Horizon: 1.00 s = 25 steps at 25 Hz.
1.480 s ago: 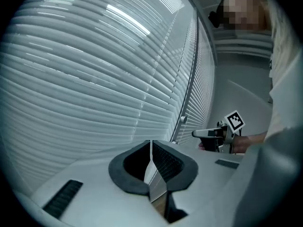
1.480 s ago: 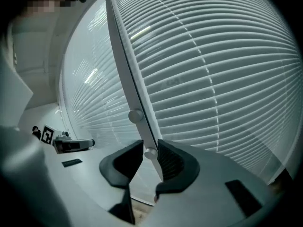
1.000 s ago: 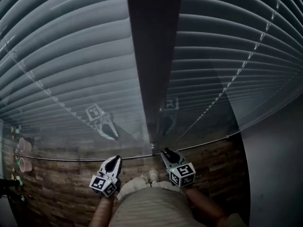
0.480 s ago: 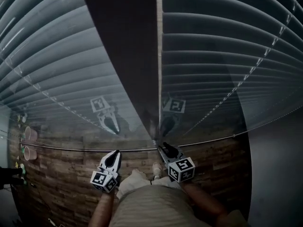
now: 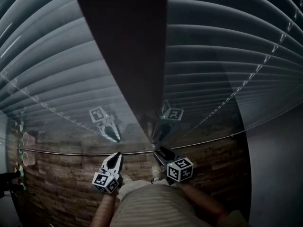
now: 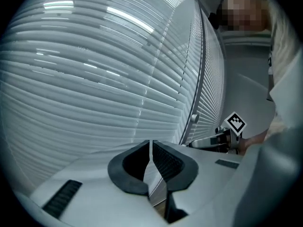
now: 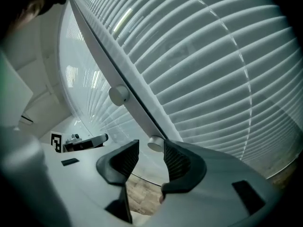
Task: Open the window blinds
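1. Straight ahead of the person, the window blinds [image 5: 57, 74] fill most of the head view. They form two panels of pale horizontal slats that overlap so nothing shows through, with thin ladder cords running down them.
2. Between the two panels a dark upright post [image 5: 135, 56] runs down to a thin curved bottom rail [image 5: 66, 152].
3. At the foot of that post the right gripper [image 5: 158, 151] points at the blinds. In its own view the right gripper [image 7: 149, 156] has its jaws well apart, having just been opening. A small round white knob [image 7: 155, 144] on the post sits at their tips, close against one jaw with a clear gap to the other, so nothing is clamped.
4. A second knob [image 7: 118, 95] of the same kind sits higher up the post.
5. The left gripper [image 5: 116, 156] is just to the left of the right one and apart from it, aimed at the lower slats of the left panel. In its own view the left gripper [image 6: 150, 148] has its jaws closed together with nothing between them.
6. Faint reflections [image 5: 102, 117] of both grippers show on the glossy surface above the rail.
7. Below the rail lies a wood-plank floor [image 5: 57, 188], and two pinkish cups [image 5: 26, 143] sit at the far left edge.
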Each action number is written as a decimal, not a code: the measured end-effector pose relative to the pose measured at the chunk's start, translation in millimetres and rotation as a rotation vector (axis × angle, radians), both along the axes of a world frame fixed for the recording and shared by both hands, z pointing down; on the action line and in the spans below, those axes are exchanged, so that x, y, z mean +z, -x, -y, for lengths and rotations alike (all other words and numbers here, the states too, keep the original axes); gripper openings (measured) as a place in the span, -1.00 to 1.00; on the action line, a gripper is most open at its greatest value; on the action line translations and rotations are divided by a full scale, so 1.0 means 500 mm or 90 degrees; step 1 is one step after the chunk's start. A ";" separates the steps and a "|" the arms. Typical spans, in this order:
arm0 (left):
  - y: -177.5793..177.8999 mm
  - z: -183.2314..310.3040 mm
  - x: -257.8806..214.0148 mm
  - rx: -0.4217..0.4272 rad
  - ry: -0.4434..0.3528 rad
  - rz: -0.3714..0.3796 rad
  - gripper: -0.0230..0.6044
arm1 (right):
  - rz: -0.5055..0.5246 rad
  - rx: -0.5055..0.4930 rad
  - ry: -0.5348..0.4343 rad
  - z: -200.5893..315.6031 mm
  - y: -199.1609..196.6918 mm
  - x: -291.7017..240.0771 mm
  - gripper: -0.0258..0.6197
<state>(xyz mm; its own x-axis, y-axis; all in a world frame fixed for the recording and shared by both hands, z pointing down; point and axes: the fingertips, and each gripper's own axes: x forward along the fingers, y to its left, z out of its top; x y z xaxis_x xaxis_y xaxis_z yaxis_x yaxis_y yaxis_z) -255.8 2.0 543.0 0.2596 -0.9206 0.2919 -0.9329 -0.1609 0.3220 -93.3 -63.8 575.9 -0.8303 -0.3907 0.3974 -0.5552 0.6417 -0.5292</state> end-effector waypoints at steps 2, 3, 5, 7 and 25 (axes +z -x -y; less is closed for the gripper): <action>-0.006 0.005 0.003 0.017 -0.011 -0.001 -0.89 | -0.001 0.009 0.001 0.003 -0.003 0.003 -0.46; -0.009 0.008 0.005 0.025 -0.014 -0.002 -0.89 | -0.002 0.014 0.000 0.004 -0.006 0.005 -0.46; -0.016 0.011 0.004 0.037 -0.016 -0.007 -0.89 | -0.006 0.023 -0.002 0.005 -0.012 0.007 -0.46; -0.020 0.003 0.007 0.051 -0.006 -0.005 -0.89 | -0.010 0.032 -0.006 0.002 -0.017 0.005 -0.46; -0.067 -0.034 -0.009 0.245 -0.030 0.007 -0.89 | -0.003 0.168 0.003 0.020 -0.059 0.038 -0.46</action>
<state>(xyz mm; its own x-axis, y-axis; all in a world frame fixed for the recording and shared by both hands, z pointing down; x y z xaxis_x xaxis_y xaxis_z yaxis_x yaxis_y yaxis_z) -222.6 18.9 538.5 0.5852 -0.7694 0.2561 -0.8052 -0.5139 0.2959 -63.7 -73.7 594.9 -0.6985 -0.5913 0.4031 -0.7051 0.4725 -0.5287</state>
